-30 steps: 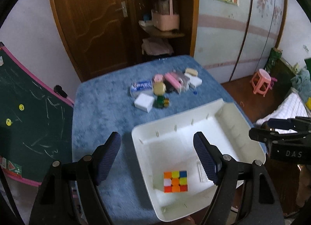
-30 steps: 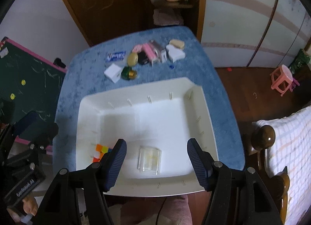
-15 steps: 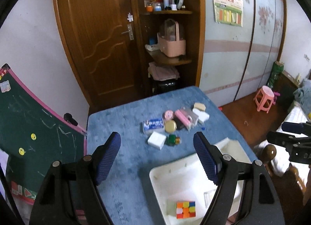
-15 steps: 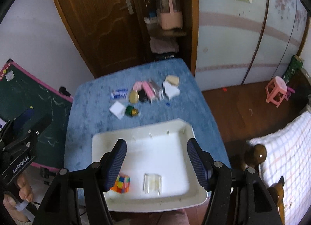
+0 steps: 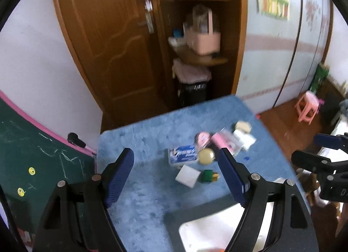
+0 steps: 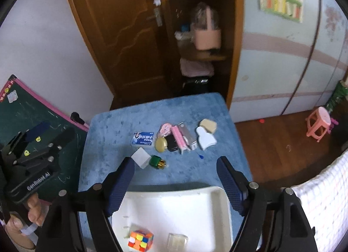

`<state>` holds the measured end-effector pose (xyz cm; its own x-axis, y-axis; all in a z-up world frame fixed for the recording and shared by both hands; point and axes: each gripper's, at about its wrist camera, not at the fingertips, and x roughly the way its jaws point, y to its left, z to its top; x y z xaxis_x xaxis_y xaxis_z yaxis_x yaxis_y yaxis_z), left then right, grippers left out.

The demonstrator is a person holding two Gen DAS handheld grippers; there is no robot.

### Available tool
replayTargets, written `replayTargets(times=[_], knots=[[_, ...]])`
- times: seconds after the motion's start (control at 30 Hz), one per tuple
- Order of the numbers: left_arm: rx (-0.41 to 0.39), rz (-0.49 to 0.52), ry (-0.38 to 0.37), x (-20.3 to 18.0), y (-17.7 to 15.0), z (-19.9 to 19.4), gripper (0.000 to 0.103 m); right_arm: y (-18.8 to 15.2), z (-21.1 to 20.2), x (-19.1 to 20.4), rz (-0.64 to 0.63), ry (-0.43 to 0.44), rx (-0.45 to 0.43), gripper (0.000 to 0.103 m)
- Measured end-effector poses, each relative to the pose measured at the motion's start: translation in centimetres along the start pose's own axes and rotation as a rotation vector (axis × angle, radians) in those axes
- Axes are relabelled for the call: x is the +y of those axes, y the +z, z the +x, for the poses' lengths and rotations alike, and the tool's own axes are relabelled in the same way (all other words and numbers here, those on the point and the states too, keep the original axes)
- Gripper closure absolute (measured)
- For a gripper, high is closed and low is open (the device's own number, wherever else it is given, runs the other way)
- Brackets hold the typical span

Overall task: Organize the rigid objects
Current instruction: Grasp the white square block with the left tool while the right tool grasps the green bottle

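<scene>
A white tray [image 6: 174, 199] lies at the near end of the blue-covered table [image 6: 108, 143]. In it are a colour cube [image 6: 140, 239] and a clear box [image 6: 177, 241]. Farther back lies a loose pile: a white block [image 6: 141, 157], a green and gold bottle [image 6: 158, 162], a blue packet [image 6: 142, 138], a round yellow case [image 6: 161, 144] and a pink box [image 6: 178, 137]. My right gripper [image 6: 175, 162] hovers above the tray's far rim, jaws opening, nothing between them. My left gripper [image 5: 175, 154] hangs over the white block [image 5: 188, 175] and blue packet [image 5: 182, 155], opening slightly, empty.
A green chalkboard [image 6: 32, 110] leans at the table's left. Behind stand a wooden door [image 6: 121, 34] and corner shelves with a pink basket [image 6: 206, 36]. A pink stool [image 6: 319, 123] and a checked bed cover [image 6: 322, 197] are to the right. A hand [image 6: 32, 210] holds the left gripper.
Both grippers rose and drew away from the tray, which slid to the bottom of each view; the far pile now sits between the fingers. The right jaws spread wider.
</scene>
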<state>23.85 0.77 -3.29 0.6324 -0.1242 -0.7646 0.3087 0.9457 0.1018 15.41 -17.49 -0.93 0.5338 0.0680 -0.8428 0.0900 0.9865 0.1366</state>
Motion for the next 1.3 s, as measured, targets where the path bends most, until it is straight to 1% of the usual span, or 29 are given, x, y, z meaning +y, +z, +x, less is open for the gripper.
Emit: replayTargets(times=[0.07,0.1,0.13,0.2,0.23,0.33,0.43,0.57,0.67,0.77,0.9,1.13,1.3], knots=[[0.052,0.021,-0.002,0.2,-0.3,2.8,0.021,0.5,3.9,0.2,0.014,0.011,0.062,0.025],[0.095,0.032,-0.006,0.3,-0.6,4.6,0.021,0.7,6.2,0.3,0.021,0.018,0.096,0.025],[0.143,0.045,-0.022,0.5,-1.0,6.7,0.021,0.5,8.0,0.3,0.024,0.019,0.124,0.025],[0.21,0.06,-0.041,0.6,-2.0,9.8,0.021,0.1,11.4,0.2,0.036,0.009,0.179,0.025],[0.248,0.071,-0.052,0.5,-2.6,11.6,0.021,-0.1,13.7,-0.1,0.053,0.011,0.219,0.025],[0.35,0.112,-0.072,0.0,-4.5,16.1,0.021,-1.1,18.0,-1.3,0.114,0.031,0.3,0.025],[0.407,0.162,-0.08,-1.0,-5.9,18.8,0.021,-1.8,21.9,-2.7,0.203,0.048,0.38,0.025],[0.447,0.207,-0.102,-2.2,-7.2,21.4,0.021,-2.2,25.2,-3.2,0.259,0.064,0.445,0.025],[0.47,0.203,-0.125,-2.4,-7.6,22.3,0.021,-2.4,27.2,-3.2,0.284,0.079,0.485,0.025],[0.483,0.208,-0.132,-2.3,-7.8,23.3,0.021,-2.8,28.6,-2.6,0.306,0.098,0.518,0.025],[0.484,0.192,-0.179,-2.2,-7.8,23.8,0.021,-3.2,30.2,-1.9,0.333,0.111,0.555,0.025],[0.499,0.238,-0.17,-2.7,-8.8,25.1,0.021,-3.6,32.2,-0.6,0.373,0.122,0.596,0.025],[0.491,0.182,-0.204,-2.4,-9.6,25.2,0.021,-3.7,33.3,0.3,0.37,0.105,0.616,0.025]])
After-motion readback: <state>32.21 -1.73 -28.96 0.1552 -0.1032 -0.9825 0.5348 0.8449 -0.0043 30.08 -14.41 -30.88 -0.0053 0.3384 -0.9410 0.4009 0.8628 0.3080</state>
